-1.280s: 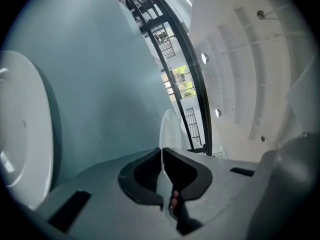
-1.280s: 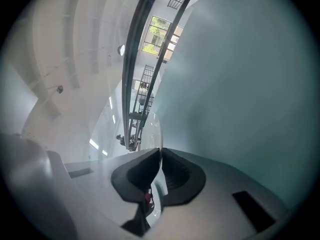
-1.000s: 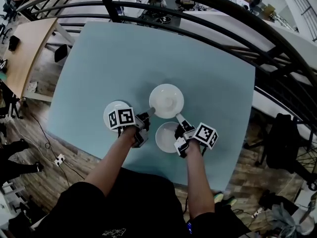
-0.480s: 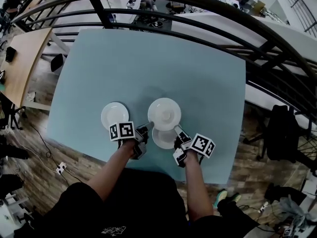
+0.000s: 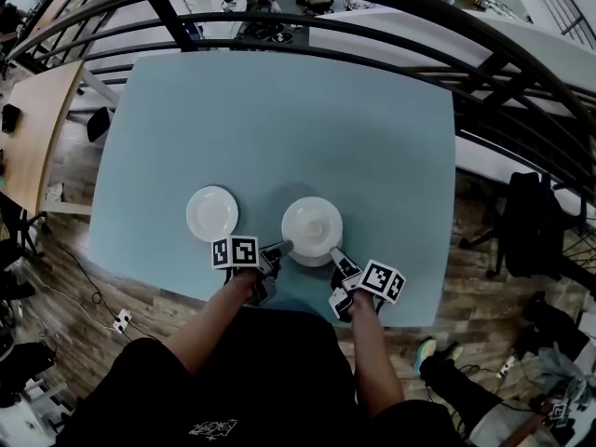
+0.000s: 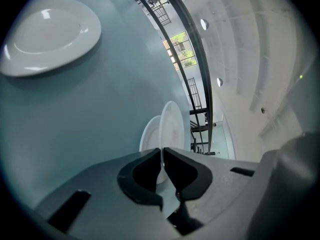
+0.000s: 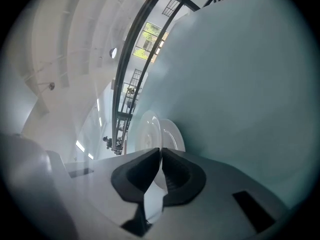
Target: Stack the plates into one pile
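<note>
Upper plate (image 5: 312,224) hides lower plate (image 6: 149,137) (mostly).

The head view looks steeply down from above the near edge of the table (image 5: 279,119), far enough off to take in its whole top. The left gripper (image 5: 282,247) view sits low and close at the left rim of the top plate (image 5: 312,223), facing across it. The right gripper (image 5: 333,252) view sits as close at its right rim. All three views share that plate. The head and left gripper views also share the lone plate (image 5: 212,213) to its left.
</note>
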A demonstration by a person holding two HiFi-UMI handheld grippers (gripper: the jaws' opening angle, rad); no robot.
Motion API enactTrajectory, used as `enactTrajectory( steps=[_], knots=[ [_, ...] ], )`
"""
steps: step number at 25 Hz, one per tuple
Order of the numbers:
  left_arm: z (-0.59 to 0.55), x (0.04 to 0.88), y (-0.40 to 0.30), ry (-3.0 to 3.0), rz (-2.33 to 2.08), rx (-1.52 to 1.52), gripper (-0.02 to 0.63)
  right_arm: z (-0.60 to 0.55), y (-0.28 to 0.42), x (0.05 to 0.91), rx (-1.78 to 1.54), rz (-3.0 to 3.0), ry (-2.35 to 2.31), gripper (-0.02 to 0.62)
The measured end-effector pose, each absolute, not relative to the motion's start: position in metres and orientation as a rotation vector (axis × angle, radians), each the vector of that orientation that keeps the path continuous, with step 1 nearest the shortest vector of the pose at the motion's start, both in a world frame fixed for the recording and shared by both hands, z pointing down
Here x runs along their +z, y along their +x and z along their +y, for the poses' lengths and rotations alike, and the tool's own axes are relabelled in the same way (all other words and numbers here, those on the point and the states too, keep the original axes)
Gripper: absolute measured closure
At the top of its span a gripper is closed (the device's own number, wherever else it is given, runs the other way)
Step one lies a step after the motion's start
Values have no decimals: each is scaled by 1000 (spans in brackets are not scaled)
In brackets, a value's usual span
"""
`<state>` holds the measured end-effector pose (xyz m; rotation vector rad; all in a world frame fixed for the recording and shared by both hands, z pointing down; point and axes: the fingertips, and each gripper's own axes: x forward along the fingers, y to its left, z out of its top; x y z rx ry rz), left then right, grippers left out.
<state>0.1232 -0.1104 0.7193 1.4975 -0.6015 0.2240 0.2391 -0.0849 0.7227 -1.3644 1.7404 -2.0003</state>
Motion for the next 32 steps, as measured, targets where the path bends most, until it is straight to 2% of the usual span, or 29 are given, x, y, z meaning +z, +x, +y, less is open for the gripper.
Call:
enactTrajectory(
  steps=[10, 32],
  knots=[
    [-79, 739, 122, 1469, -526, 330, 580, -57, 237, 741, -2022, 1705, -1439, 575],
    [-72, 746, 121, 1472, -487, 439, 569, -75, 245, 737, -1944, 1775, -1580, 575]
  ],
)
